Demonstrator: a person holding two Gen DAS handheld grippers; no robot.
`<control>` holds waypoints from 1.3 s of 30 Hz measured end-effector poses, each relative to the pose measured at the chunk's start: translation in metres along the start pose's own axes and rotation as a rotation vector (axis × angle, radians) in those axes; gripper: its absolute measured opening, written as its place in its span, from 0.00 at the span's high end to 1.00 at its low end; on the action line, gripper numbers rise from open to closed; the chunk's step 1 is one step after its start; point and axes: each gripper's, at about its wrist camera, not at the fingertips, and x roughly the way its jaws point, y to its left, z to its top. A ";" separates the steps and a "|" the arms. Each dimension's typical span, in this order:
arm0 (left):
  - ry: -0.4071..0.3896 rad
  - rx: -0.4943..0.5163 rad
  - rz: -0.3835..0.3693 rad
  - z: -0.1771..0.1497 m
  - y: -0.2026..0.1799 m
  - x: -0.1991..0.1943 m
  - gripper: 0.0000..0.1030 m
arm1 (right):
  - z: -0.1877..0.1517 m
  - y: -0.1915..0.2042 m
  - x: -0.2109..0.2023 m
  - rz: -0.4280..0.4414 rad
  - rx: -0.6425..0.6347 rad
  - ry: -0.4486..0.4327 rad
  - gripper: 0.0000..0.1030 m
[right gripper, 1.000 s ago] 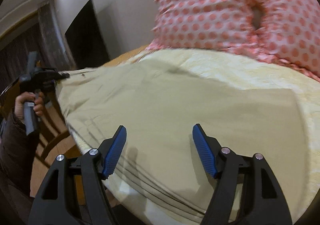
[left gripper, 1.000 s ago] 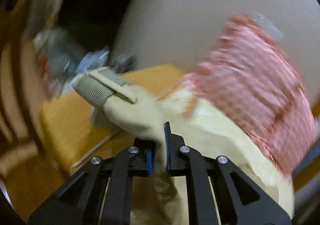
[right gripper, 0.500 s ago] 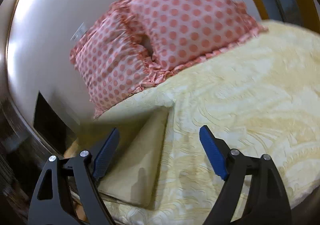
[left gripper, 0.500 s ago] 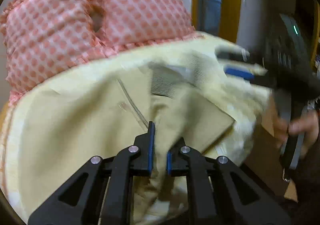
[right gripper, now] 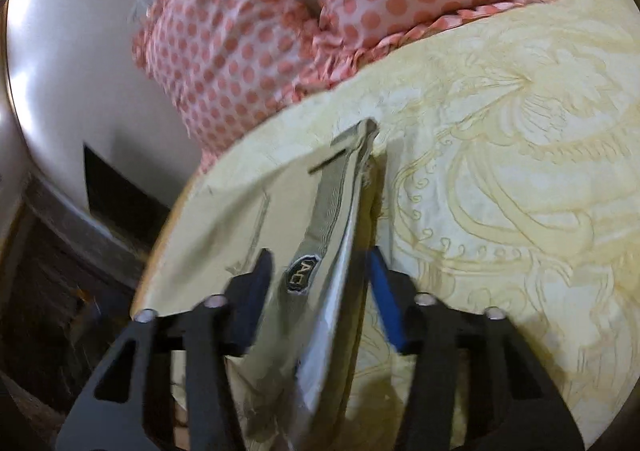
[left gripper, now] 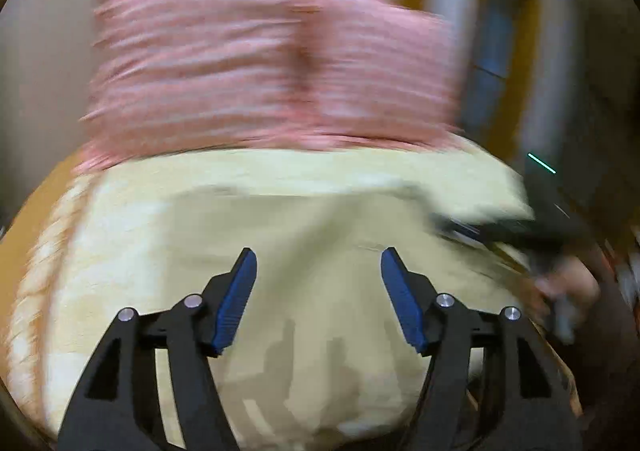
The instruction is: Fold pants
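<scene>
Hovering over the bed, I am holding my left gripper [left gripper: 318,293] with its blue fingers [left gripper: 236,299] spread wide apart and nothing between them. Below it the khaki pants [left gripper: 320,251] are lying flat on the pale yellow bedspread [left gripper: 120,271], folded into a broad panel that is reaching toward the bed's near edge. This view is badly blurred, so I cannot make out seams or details in the cloth.

My right gripper [right gripper: 320,287] is sitting at the bed's right edge in the left wrist view, dark and smeared [left gripper: 500,229]. In its own view the waistband [right gripper: 336,191] of the pants is rising between its two fingers, with a small dark label [right gripper: 302,274] facing the camera. The blue pads [right gripper: 384,291] are standing either side of the fabric with a gap showing, and I cannot tell whether they are pinching it or only bracketing it.

Two pink polka-dot pillows [right gripper: 320,11] are leaning against the wall at the head of the bed, touching each other, well apart from the pants.
</scene>
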 end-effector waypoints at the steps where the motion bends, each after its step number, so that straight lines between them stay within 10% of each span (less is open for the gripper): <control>1: 0.024 -0.067 0.029 0.006 0.026 0.008 0.40 | -0.001 0.004 0.003 -0.016 -0.029 0.007 0.56; 6: 0.202 -0.204 0.057 0.010 0.093 0.058 0.42 | 0.001 -0.001 0.009 -0.019 -0.029 0.010 0.56; 11: 0.307 -0.255 -0.107 0.003 0.104 0.088 0.43 | -0.001 0.005 0.013 -0.013 -0.112 0.021 0.70; 12: 0.313 -0.255 -0.125 0.001 0.103 0.091 0.45 | 0.001 0.006 0.014 -0.002 -0.114 0.023 0.77; 14: 0.321 -0.239 -0.135 0.003 0.104 0.096 0.82 | 0.006 0.005 0.013 0.034 -0.102 0.028 0.82; 16: 0.341 -0.227 -0.154 0.010 0.103 0.099 0.90 | 0.015 0.007 0.010 0.075 -0.099 0.022 0.85; 26: 0.243 -0.159 -0.030 0.094 0.089 0.169 0.87 | 0.113 0.004 0.044 -0.083 -0.175 -0.079 0.89; 32: 0.156 -0.098 0.136 0.094 0.086 0.152 0.64 | 0.102 0.009 0.032 -0.295 -0.253 -0.118 0.60; 35: 0.123 -0.132 -0.019 0.087 0.075 0.124 0.52 | 0.088 0.025 0.017 -0.152 -0.263 -0.139 0.44; 39: 0.304 -0.154 -0.159 0.071 0.057 0.155 0.45 | 0.076 0.018 0.048 -0.019 -0.132 0.040 0.17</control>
